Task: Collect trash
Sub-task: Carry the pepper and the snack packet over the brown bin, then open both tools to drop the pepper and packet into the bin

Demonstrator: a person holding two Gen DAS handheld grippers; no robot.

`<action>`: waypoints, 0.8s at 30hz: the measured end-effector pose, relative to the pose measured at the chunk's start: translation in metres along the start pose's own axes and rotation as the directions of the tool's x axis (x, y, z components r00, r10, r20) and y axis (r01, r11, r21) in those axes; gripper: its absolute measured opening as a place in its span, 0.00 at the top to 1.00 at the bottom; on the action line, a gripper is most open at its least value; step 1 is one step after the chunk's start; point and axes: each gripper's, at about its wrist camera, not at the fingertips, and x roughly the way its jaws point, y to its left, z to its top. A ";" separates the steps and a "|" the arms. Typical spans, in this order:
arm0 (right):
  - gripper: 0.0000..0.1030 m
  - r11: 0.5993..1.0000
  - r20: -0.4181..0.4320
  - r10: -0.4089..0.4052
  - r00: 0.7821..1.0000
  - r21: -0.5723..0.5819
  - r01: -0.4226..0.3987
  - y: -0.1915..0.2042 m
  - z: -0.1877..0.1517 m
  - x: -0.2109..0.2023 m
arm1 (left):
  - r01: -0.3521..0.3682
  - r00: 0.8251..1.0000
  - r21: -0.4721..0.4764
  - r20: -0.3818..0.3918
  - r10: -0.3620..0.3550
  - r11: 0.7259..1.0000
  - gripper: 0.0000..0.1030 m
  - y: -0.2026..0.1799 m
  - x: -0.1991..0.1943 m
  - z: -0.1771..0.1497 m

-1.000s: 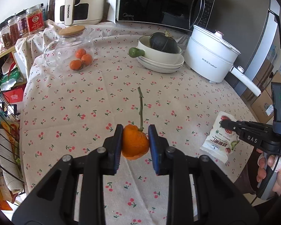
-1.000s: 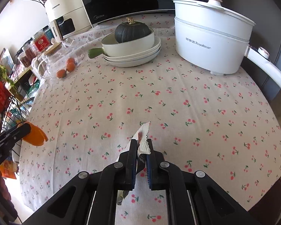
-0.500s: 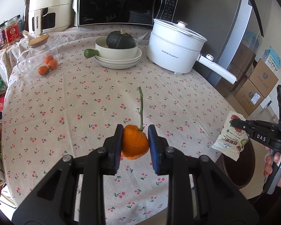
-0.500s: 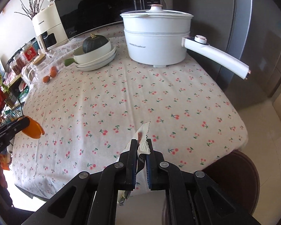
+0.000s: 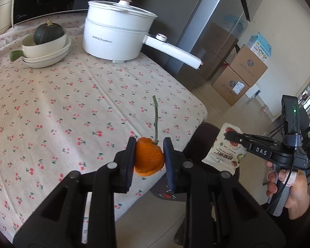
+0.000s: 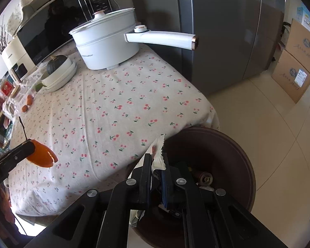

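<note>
My left gripper (image 5: 149, 155) is shut on an orange peel (image 5: 148, 159) with a long green stem (image 5: 155, 119), held above the table's front edge. It also shows in the right wrist view (image 6: 42, 155). My right gripper (image 6: 157, 165) is shut on a white snack wrapper (image 6: 159, 155), held over the rim of a dark brown trash bin (image 6: 233, 165) beside the table. The wrapper (image 5: 225, 153) and right gripper (image 5: 229, 135) show at the right of the left wrist view. Some trash lies inside the bin.
The table (image 6: 113, 103) has a cherry-print cloth. On it stand a white electric pot (image 5: 117, 35) with a long handle (image 6: 161, 38), stacked bowls holding a dark squash (image 5: 48, 34), and a microwave (image 6: 57, 20). A grey fridge (image 6: 217, 31) and cardboard boxes (image 5: 239, 74) stand behind.
Both grippers have swung right, past the table's edge, each holding its item. The right gripper with the wrapper now hangs over the trash bin.
</note>
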 end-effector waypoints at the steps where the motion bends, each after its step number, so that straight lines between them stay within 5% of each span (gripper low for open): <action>1: 0.91 1.000 -0.002 -0.012 1.000 0.003 0.012 -0.007 -0.003 0.000 | 0.023 1.000 0.021 -0.013 -0.023 1.000 0.73 -0.011 0.007 0.000; 8: 0.91 0.997 -0.025 -0.057 0.998 0.050 0.058 -0.052 -0.018 -0.004 | 0.172 0.982 0.098 -0.092 -0.163 0.980 0.73 -0.071 0.049 -0.002; 15: 0.91 0.994 -0.040 -0.079 0.996 0.075 0.081 -0.075 -0.027 -0.005 | 0.195 0.972 0.160 -0.164 -0.169 0.968 0.71 -0.093 0.081 -0.010; 17: 0.91 0.994 -0.044 -0.079 0.996 0.078 0.082 -0.078 -0.028 -0.005 | 0.163 0.975 0.164 -0.175 -0.134 0.973 0.63 -0.092 0.085 -0.012; 19: 0.91 0.994 -0.046 -0.076 0.996 0.078 0.079 -0.077 -0.027 -0.003 | 0.111 0.978 0.158 -0.194 -0.080 0.981 0.33 -0.089 0.088 -0.013; 24: 0.91 0.996 -0.040 -0.070 0.997 0.060 0.072 -0.070 -0.026 -0.004 | 0.004 0.981 0.172 -0.193 0.029 0.985 0.19 -0.080 0.080 -0.015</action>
